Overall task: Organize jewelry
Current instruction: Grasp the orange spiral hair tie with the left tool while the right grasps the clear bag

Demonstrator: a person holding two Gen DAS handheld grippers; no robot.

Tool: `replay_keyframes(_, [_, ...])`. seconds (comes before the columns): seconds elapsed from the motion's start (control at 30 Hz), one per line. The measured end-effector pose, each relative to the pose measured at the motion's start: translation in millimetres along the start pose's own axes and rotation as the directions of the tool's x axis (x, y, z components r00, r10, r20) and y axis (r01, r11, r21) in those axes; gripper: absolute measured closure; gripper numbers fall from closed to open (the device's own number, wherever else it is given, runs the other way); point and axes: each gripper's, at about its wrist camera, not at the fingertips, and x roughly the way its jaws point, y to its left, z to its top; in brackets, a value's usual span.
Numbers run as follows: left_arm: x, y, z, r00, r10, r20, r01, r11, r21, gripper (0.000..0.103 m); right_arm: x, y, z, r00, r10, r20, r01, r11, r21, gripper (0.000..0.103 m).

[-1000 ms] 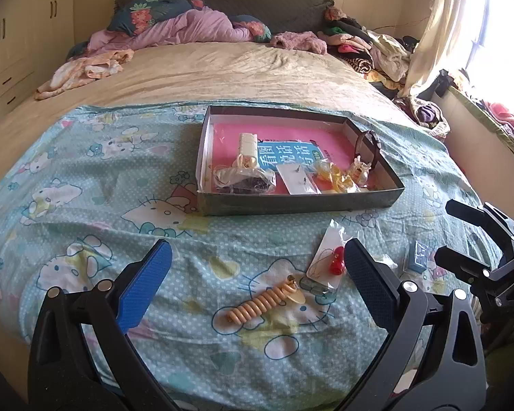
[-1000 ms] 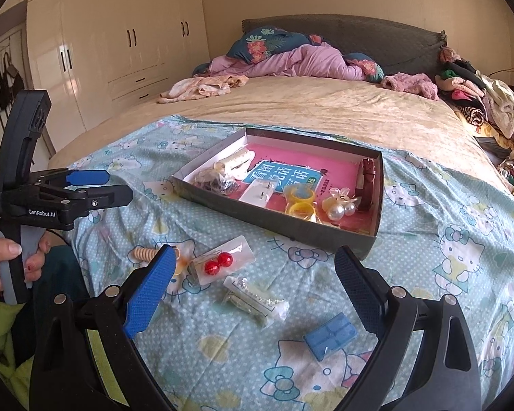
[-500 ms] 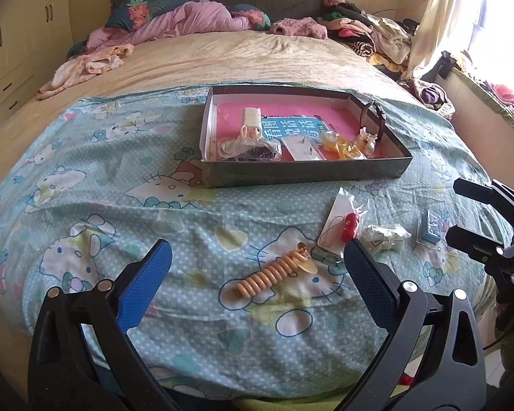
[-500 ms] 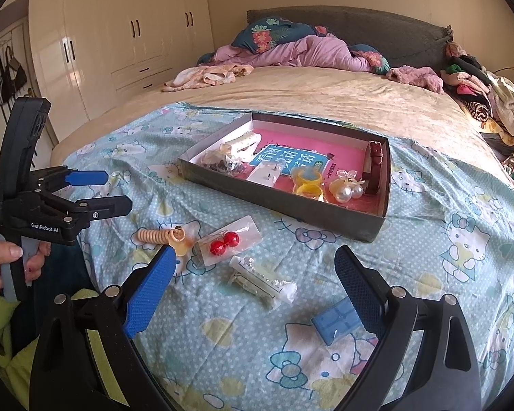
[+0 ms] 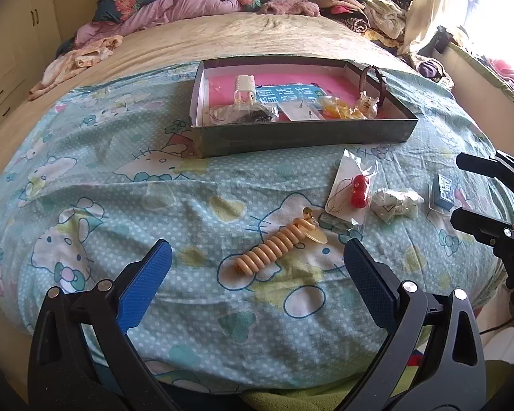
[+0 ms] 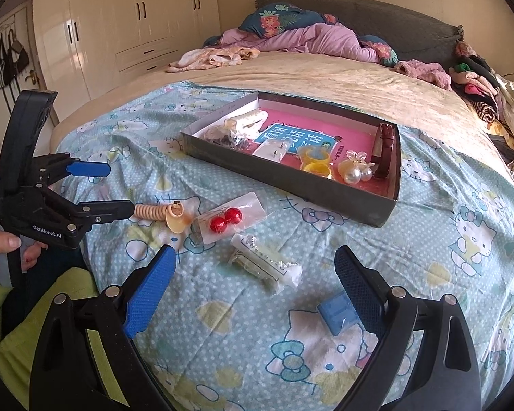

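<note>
Nearest the left gripper (image 5: 257,257), spread wide and empty, lies the coiled orange hair tie (image 5: 277,246). Only the right wrist view shows the right gripper (image 6: 253,262), equally wide and empty, over the clear packet (image 6: 267,263) and blue box (image 6: 337,310). Beyond, bare blanket (image 6: 445,226) surrounds the tray (image 6: 291,179).

Cream wardrobe (image 6: 120,34), purple quilt (image 6: 311,39), clothes heap (image 5: 356,10)

Glossy red beads (image 6: 226,220) in clear crinkly plastic, matt cardboard tray (image 6: 291,179) (pink-lined), soft printed cotton bedsheet (image 6: 445,239)
</note>
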Motion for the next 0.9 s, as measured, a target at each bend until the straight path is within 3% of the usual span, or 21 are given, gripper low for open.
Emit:
replay_keyframes(0.4, [28.2, -12.6, -7.7, 0.999, 0.014, -0.042, -0.006, 0.984, 0.178, 0.01, 23.3, -4.2, -5.5, 0.998, -0.004, -0.062, 0.003, 1.0, -0.009, 0.01])
replay_keyframes(0.63, [45.1, -12.6, 0.9, 0.997, -0.004, -0.073, 0.019, 0.979, 0.204, 0.033, 44.8, -6.6, -4.4, 0.993, -0.017, -0.12, 0.013, 0.999, -0.04, 0.01])
replay_keyframes(0.9, [58.6, -20.6, 0.4, 0.994, -0.027, -0.11, 0.053, 0.971, 0.235, 0.04, 73.5, -1.9, -5.1, 0.984, -0.051, -0.171, 0.032, 0.993, -0.117, 0.015])
